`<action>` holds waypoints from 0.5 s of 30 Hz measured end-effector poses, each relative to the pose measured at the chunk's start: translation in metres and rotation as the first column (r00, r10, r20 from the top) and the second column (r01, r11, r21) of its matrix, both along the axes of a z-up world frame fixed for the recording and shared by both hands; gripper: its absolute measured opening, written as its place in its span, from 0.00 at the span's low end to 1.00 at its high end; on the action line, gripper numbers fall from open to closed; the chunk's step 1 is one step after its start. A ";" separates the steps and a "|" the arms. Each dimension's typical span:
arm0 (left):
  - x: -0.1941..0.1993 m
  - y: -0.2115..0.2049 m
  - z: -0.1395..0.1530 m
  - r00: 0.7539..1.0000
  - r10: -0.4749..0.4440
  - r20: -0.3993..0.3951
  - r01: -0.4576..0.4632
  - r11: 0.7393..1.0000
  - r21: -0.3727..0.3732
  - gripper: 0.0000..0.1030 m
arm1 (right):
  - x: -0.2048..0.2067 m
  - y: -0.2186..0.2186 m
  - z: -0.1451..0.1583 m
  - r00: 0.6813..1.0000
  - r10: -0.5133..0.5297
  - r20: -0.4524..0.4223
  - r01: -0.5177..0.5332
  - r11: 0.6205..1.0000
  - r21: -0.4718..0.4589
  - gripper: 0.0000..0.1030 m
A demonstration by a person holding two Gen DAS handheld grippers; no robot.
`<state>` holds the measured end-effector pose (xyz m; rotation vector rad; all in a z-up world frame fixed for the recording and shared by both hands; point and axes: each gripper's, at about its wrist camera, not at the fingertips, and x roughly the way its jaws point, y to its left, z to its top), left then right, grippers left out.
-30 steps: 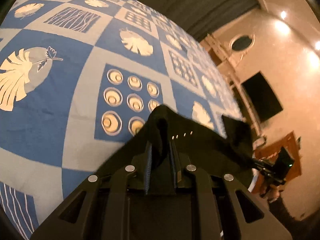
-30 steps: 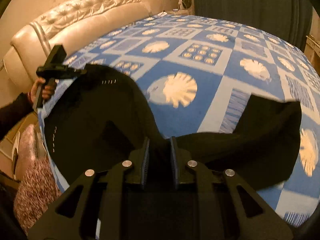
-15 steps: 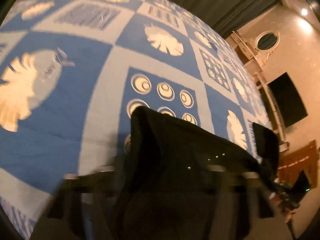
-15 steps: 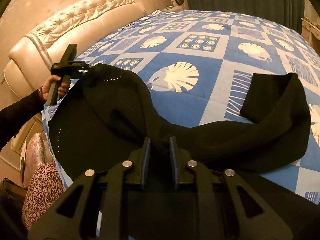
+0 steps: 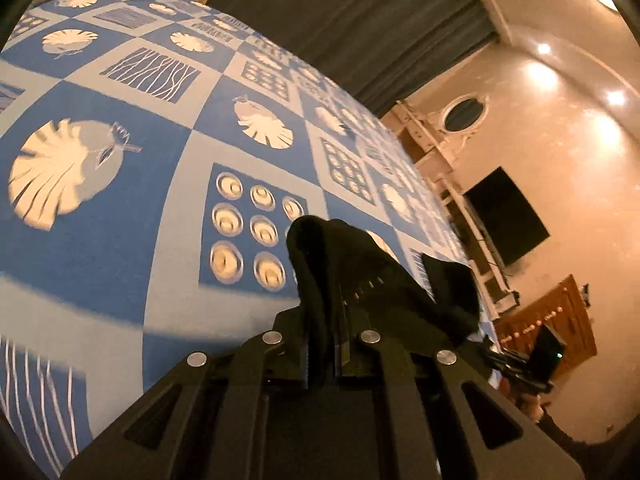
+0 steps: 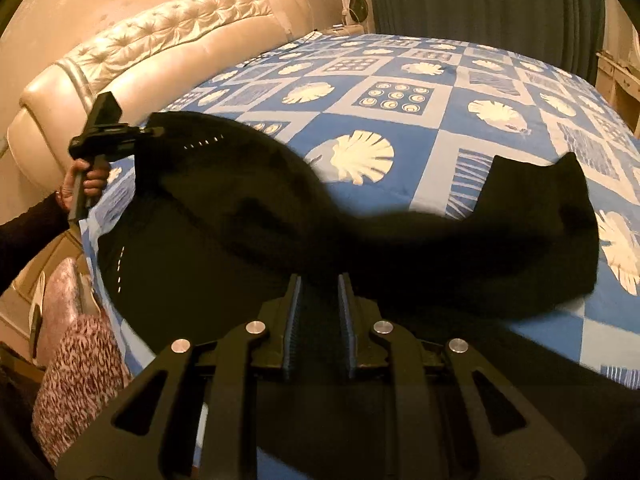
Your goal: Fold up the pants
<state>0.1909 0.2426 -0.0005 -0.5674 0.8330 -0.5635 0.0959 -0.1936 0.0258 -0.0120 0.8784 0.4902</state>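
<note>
Pants, black, hang stretched between the two tongs above the blue-and-white patterned bedspread; one end is bunched between the fingers of the left gripper, whose jaws stand nearly closed with only the thickness of cloth between them, a fold rising just past the tips and a row of pale stitches showing to the right of the jaws; in the right wrist view the same gripper shows far off to the left of the right tongs, held in a hand near the cream tufted headboard; the right gripper has its ribbed pads set a narrow way apart with black cloth lying between and ahead of them, though whether they actually pinch it I cannot tell; ahead and to the right of that gripper one trouser leg lies on the bedspread; dark curtains hang beyond the far edge of the bed.
</note>
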 end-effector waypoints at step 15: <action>-0.053 -0.004 -0.011 1.000 0.001 -0.020 -0.001 1.000 0.001 0.07 | 0.113 0.000 0.037 0.998 0.025 -0.065 -0.024 1.000 0.007 0.82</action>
